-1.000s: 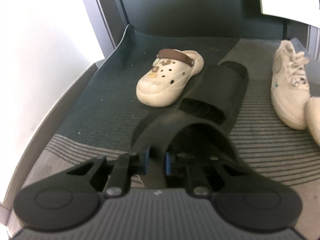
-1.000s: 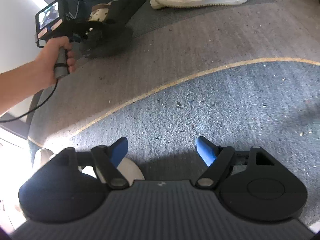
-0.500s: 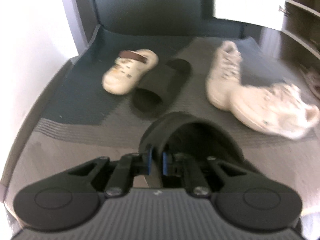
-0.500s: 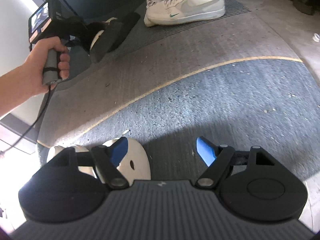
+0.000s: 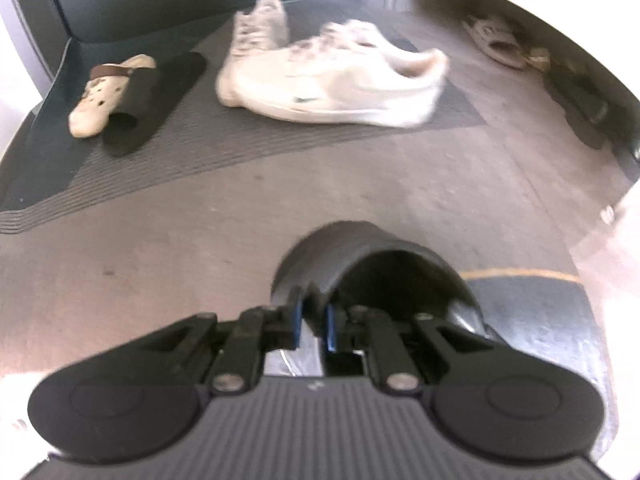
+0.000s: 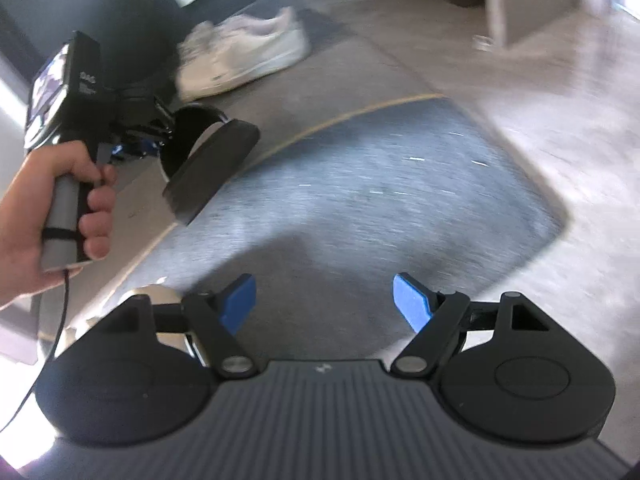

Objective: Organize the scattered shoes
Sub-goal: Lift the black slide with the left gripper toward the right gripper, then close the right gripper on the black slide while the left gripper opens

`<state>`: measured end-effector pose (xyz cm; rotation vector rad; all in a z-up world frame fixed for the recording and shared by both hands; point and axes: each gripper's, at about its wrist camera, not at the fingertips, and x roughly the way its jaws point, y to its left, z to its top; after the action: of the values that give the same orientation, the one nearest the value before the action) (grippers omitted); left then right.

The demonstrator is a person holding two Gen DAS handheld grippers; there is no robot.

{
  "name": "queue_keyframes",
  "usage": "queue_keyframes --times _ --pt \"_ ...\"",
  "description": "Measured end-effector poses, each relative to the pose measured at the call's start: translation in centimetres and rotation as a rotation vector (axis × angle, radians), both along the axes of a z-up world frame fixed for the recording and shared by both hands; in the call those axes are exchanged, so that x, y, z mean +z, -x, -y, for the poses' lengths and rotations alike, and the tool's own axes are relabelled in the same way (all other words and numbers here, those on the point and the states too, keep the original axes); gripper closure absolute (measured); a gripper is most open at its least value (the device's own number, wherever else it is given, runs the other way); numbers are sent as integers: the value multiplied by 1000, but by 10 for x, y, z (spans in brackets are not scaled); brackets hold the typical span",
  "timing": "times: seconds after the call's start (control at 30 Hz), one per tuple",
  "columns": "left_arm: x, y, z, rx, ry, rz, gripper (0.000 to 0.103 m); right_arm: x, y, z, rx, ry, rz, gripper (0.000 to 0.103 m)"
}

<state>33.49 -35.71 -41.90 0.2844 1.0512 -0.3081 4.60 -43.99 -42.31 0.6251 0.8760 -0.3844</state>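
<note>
Black slide sandal (image 5: pixel 372 264) pinched by its strap in left gripper (image 5: pixel 312 318) jaws, lifted off floor; right gripper (image 6: pixel 324 304) jaws wide, empty

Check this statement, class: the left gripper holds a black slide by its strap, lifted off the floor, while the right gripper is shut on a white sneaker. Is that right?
One part is wrong. The right gripper is open and holds nothing, as the right wrist view shows; the white sneakers lie on the floor. The left gripper does hold the black slide by its strap, lifted off the floor.
</note>
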Motion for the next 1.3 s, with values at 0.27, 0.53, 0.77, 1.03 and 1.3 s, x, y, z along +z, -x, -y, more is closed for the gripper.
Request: queue_keyframes --times 0.27,0.53,0.77,1.03,1.3 --pt "-25 51 55 -95 -55 50 82 -25 41 24 -103 32 -68 25" --pt "-41 86 76 -194 -116 95 51 -30 55 29 -109 86 -62 25" --pt "-5 100 49 -232 -69 40 38 -24 58 28 -96 129 -38 25" --pt "60 110 -52 -316 9 160 27 -18 11 33 80 450 14 26" --pt "59 102 -103 -232 102 95 26 -19 -83 50 385 534 72 26"
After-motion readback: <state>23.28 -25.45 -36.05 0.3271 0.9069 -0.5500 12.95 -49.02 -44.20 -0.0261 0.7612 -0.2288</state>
